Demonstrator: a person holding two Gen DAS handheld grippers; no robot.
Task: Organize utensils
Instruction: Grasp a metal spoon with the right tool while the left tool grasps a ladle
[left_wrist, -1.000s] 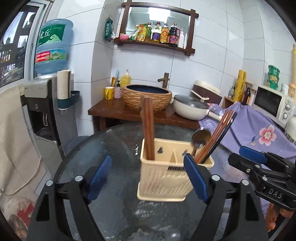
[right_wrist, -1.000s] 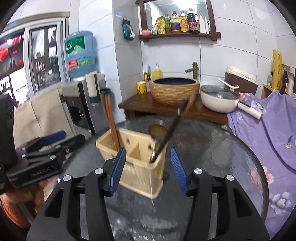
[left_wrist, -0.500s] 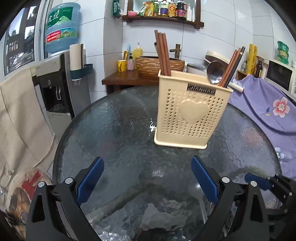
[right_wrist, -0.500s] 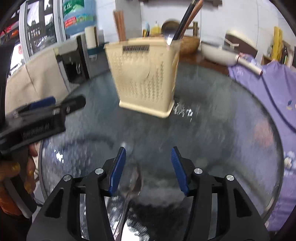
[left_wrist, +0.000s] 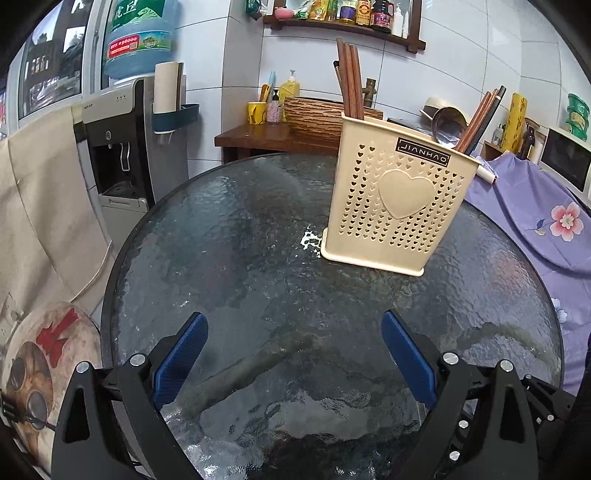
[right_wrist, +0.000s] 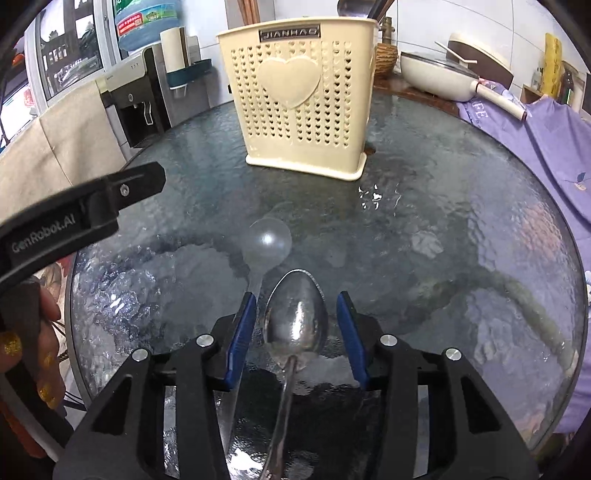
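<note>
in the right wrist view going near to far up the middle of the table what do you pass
right gripper, open around the metal spoon → clear plastic spoon, bowl just beyond and left → bare glass table → cream utensil holder → chopsticks and a ladle sticking out of its top, cut off by the frame

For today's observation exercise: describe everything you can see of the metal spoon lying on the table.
The metal spoon is shiny silver with an oval bowl facing up and a thin handle running back toward the camera. It lies flat on the glass table, between the open fingers of the right gripper, which do not touch it. A clear plastic spoon lies just left of it.
</note>
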